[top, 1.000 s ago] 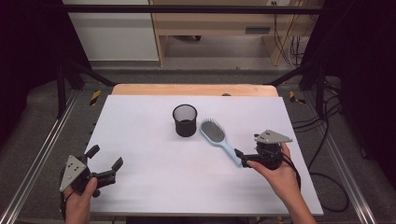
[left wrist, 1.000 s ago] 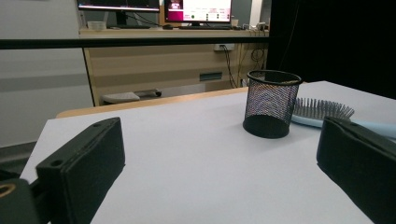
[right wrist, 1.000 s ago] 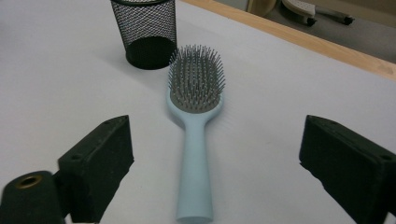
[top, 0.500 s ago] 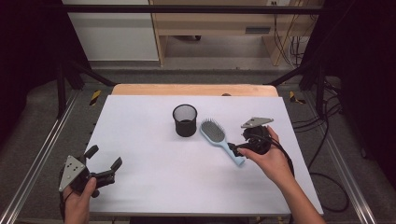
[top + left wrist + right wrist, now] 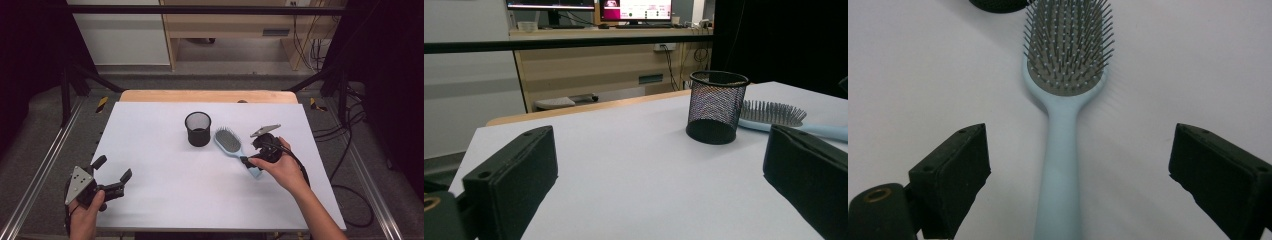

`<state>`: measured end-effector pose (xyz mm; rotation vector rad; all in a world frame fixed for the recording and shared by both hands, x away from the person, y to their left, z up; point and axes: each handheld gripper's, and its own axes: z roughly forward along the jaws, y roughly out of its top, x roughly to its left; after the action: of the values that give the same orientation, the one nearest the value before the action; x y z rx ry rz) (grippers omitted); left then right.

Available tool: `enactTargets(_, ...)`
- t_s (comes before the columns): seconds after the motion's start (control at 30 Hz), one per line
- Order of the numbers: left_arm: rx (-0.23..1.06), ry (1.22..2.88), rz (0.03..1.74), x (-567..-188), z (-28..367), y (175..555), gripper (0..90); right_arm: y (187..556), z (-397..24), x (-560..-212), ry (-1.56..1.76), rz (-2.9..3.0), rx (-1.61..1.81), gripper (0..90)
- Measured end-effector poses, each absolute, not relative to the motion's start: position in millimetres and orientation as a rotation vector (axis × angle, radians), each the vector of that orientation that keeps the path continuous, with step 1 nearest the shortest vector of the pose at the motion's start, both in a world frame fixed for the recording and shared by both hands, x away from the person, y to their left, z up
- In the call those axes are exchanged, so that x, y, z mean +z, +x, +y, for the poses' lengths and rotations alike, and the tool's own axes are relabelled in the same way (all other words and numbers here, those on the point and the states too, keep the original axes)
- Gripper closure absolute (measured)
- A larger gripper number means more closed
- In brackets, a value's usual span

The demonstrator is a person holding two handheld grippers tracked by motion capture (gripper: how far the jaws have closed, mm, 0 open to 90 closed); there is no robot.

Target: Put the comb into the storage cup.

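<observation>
Black-jawed left gripper [image 5: 111, 176] waits spread wide at the white table's [image 5: 150, 145] near corner; beside the mesh cup [image 5: 198, 128], the pale blue hairbrush [image 5: 235, 148] lies bristles-up, its handle centred between the right gripper's [image 5: 1078, 175] wide-open jaws, apparently lined up to grasp

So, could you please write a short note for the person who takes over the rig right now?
Right gripper: open, jaws on either side of the light blue hairbrush handle, not gripping yet.
Left gripper: open, idle at the near left of the white table.
Hairbrush lies flat, bristles up, beside the upright black mesh cup.
Done: approach to the handle.
Left: probably close, lift, likely place it into the cup.
</observation>
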<state>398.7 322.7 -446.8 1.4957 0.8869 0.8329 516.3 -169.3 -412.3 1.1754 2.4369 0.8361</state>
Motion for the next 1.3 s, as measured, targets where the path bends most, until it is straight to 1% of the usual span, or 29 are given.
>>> enactTargets(0.47,0.828,1.494,0.88,-446.3,321.9,399.4,1.0,530.4,-159.2,-430.6,1.224,2.481,0.773,13.4)
enactTargets(0.67,0.83,1.505,0.872,-447.0,322.2,399.2,1.0,536.0,-154.0,-437.6,1.236,2.487,0.772,17.1)
enactTargets(0.7,0.829,1.501,0.871,-446.1,321.8,399.8,1.0,538.3,-152.0,-439.6,1.252,2.491,0.779,20.1)
enactTargets(0.77,0.831,1.504,0.869,-445.8,321.2,399.8,1.0,539.9,-151.3,-441.1,1.268,2.499,0.783,20.8)
enactTargets(0.8,0.836,1.513,0.862,-445.3,319.8,398.8,1.0,542.8,-149.8,-444.6,1.289,2.508,0.782,24.2)
enactTargets(0.83,0.836,1.513,0.862,-445.3,319.8,398.8,1.0,542.8,-149.8,-444.6,1.289,2.508,0.782,24.2)
enactTargets(0.97,0.842,1.53,0.848,-445.7,317.1,398.7,0.9,547.0,-147.7,-450.6,1.284,2.506,0.768,31.1)
enactTargets(1.0,0.841,1.532,0.847,-446.0,316.9,399.0,0.9,547.0,-147.7,-450.6,1.284,2.506,0.768,31.1)
enactTargets(1.23,0.839,1.527,0.848,-445.8,318.1,398.9,0.9,549.7,-147.5,-453.9,1.28,2.497,0.77,40.6)
enactTargets(1.27,0.84,1.526,0.848,-445.5,318.3,398.8,0.9,549.7,-147.5,-453.9,1.28,2.497,0.77,40.6)
enactTargets(1.3,0.84,1.525,0.848,-445.4,318.4,398.7,0.9,549.8,-147.0,-454.6,1.269,2.501,0.768,43.3)
